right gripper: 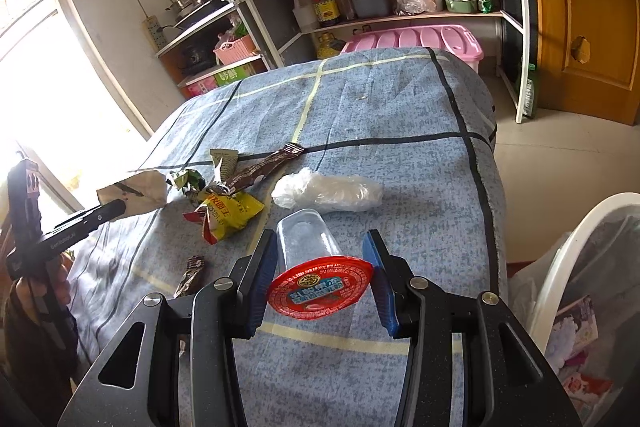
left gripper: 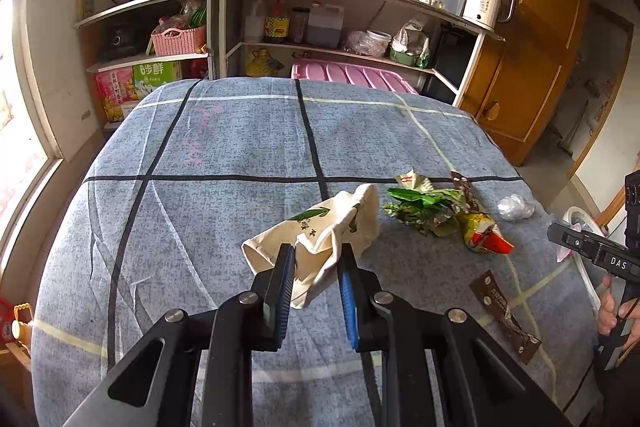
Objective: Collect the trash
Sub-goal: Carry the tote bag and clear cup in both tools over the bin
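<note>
Left wrist view: the left gripper [left gripper: 316, 263] pinches a crumpled cream paper wrapper [left gripper: 320, 231] over the blue checked tablecloth [left gripper: 224, 155]. In the right wrist view, the right gripper [right gripper: 320, 267] clamps a clear plastic cup [right gripper: 306, 239] by its sides, red foil lid [right gripper: 320, 287] toward the camera. The white lined bin [right gripper: 560, 267] stands just beside the table's right edge. Carry each item fully over the bin rim before releasing. Loose wrappers [right gripper: 224, 207] and a plastic bag [right gripper: 328, 191] remain on the cloth; take them one at a time.
</note>
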`<state>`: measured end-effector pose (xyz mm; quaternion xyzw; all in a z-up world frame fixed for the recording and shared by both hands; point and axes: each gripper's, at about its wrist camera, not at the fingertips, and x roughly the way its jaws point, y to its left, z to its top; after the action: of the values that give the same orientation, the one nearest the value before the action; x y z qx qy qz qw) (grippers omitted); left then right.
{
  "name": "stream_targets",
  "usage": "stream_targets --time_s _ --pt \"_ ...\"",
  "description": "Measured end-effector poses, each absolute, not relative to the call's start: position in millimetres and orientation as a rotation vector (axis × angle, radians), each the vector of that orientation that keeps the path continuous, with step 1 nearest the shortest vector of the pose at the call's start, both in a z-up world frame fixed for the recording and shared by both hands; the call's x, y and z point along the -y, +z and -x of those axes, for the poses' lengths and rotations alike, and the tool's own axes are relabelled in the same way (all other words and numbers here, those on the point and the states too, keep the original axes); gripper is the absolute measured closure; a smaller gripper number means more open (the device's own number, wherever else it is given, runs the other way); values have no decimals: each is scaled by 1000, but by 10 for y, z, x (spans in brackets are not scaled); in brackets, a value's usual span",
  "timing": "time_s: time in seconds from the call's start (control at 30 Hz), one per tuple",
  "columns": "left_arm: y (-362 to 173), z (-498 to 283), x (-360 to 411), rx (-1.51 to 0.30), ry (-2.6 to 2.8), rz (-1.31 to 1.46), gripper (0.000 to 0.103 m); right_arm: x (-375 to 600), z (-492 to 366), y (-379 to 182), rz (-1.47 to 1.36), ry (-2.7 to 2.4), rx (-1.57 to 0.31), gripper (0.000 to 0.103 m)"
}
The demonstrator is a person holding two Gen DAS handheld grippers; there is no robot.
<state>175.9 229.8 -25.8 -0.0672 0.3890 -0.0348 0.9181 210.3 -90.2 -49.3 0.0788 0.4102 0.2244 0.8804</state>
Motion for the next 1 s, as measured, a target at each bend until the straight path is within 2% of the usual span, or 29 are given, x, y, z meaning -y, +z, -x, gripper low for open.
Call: stream_targets --time_s 0.33,1.0 --pt "37 -1457 -1905 -730 -166 146 82 1024 -1787 -306 -204 495 -793 58" --pt "400 -1364 -476 -668 -406 46 82 1923 -1285 48 -259 350 -688 58"
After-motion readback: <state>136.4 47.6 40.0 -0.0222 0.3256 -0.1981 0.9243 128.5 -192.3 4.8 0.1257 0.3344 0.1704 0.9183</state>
